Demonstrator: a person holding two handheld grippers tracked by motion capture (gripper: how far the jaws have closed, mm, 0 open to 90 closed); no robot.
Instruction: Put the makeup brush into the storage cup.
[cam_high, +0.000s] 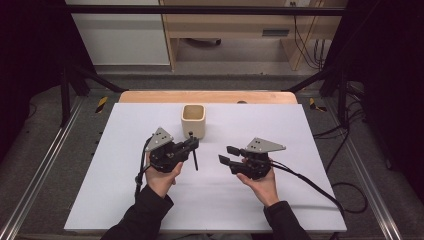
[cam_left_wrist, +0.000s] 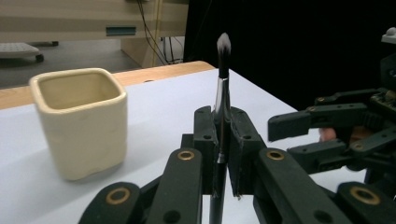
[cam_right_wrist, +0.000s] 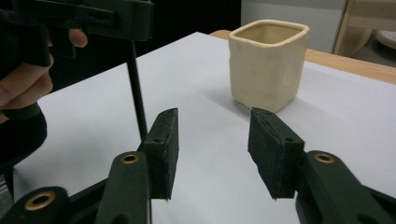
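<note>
A cream square cup (cam_high: 193, 120) (cam_left_wrist: 80, 122) (cam_right_wrist: 267, 63) stands open-topped on the white board, toward its far middle. My left gripper (cam_high: 193, 144) (cam_left_wrist: 222, 140) is shut on a thin black makeup brush (cam_left_wrist: 222, 79), held upright with its bristle tip up and its black handle (cam_high: 194, 159) (cam_right_wrist: 137, 95) hanging down to just above the board. It hovers just in front of the cup. My right gripper (cam_high: 228, 154) (cam_right_wrist: 214, 149) is open with nothing between its pads, to the right of the brush, pointing left toward the cup.
The white board (cam_high: 150, 200) covers a wooden table (cam_high: 150, 96). Black frame posts (cam_high: 65, 85) stand at the far corners. A cable (cam_high: 310, 185) trails right from the right gripper. A wooden cabinet (cam_high: 240, 30) stands beyond the table.
</note>
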